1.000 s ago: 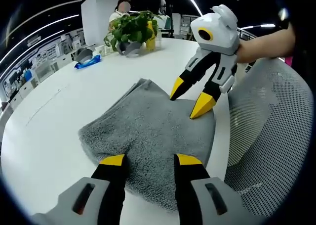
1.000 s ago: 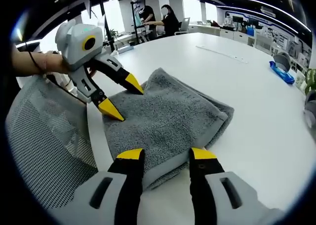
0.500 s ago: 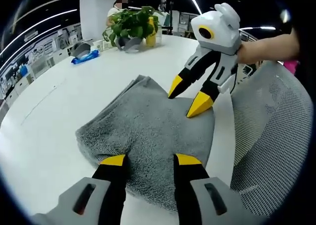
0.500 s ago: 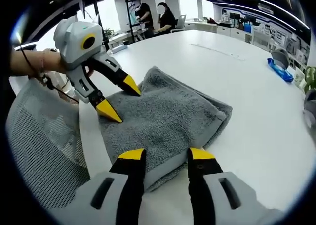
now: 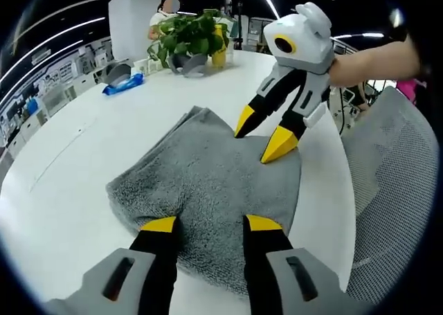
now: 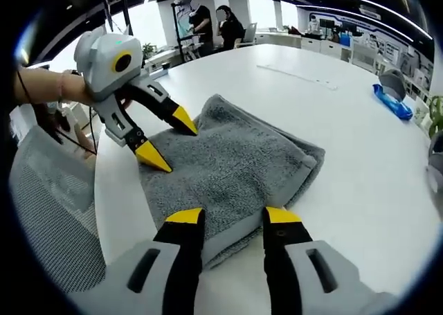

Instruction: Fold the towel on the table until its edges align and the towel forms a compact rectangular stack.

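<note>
A grey towel [image 5: 208, 183] lies folded into a thick rectangle on the white round table [image 5: 76, 156]. My left gripper [image 5: 209, 223] is open, its yellow tips over the towel's near edge. Across the towel the right gripper [image 5: 259, 135] also stands open, its tips touching the far edge. In the right gripper view the same towel [image 6: 235, 166] spreads ahead of the open right gripper [image 6: 228, 217], and the left gripper [image 6: 163, 138] comes in from the left with its tips on the towel's left side. Nothing is held between either pair of jaws.
A mesh chair back [image 5: 398, 197] stands close at the table's edge, also the chair [image 6: 41, 211]. A potted plant [image 5: 187, 34], a yellow bottle [image 5: 220, 55] and a blue packet [image 5: 123, 86] sit at the far side. People sit at desks beyond.
Both views have shifted slightly with the hands. The mesh chair sits farther out from the table edge. The towel and the open jaws stay as they were.
</note>
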